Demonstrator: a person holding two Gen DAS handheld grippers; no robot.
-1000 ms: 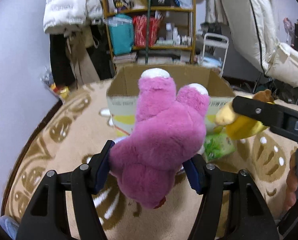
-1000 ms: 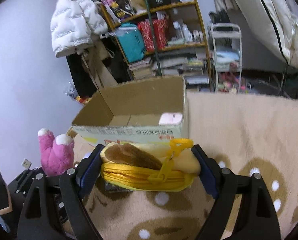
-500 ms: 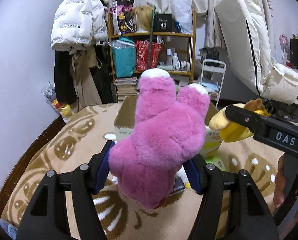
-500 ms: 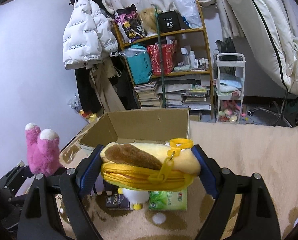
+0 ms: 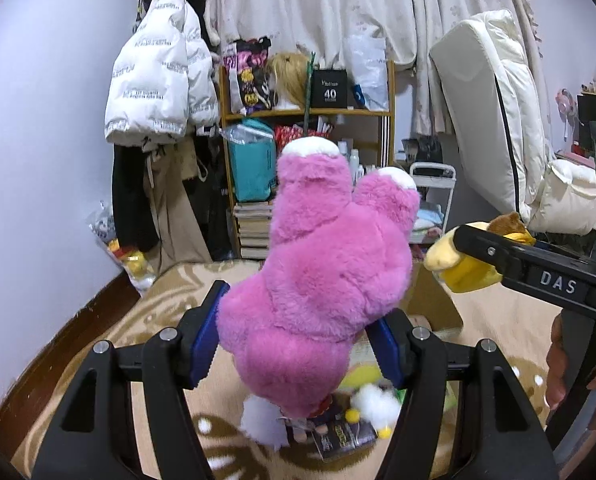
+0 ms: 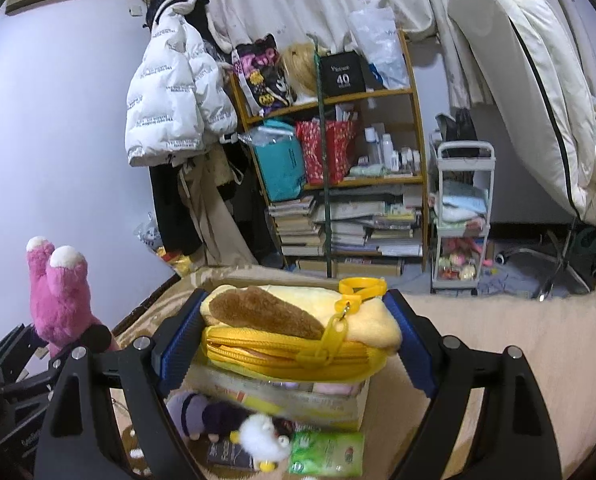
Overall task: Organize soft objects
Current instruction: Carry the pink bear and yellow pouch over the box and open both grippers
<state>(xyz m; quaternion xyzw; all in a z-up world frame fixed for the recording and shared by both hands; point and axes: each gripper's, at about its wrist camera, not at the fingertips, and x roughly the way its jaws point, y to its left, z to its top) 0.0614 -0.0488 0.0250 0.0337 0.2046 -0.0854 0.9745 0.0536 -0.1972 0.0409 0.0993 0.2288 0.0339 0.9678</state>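
Note:
A pink plush toy (image 5: 321, 276) with white-tipped ears fills the left wrist view; my left gripper (image 5: 298, 344) is shut on its lower body, blue pads pressed into the fur. It shows again at the far left of the right wrist view as the pink plush (image 6: 60, 292). My right gripper (image 6: 294, 344) is shut on a yellow plush zip pouch (image 6: 298, 336) with a brown patch and a yellow clip. That yellow pouch (image 5: 463, 268) appears at the right of the left view. A cardboard box (image 6: 298, 400) sits below the pouch, mostly hidden.
On the patterned rug (image 5: 170, 300) lie a white fluffy toy (image 6: 260, 440), a dark plush (image 6: 206, 416), a green packet (image 6: 327, 454) and a dark flat pack (image 6: 230, 456). A crowded shelf (image 6: 337, 140), a white cart (image 6: 461, 220), a hanging white jacket (image 5: 158, 76) and a leaning mattress (image 5: 493, 112) stand behind.
Both grippers have risen and tilted up with their toys held. The box and floor items slid down in both views; more of the shelf and curtains shows.

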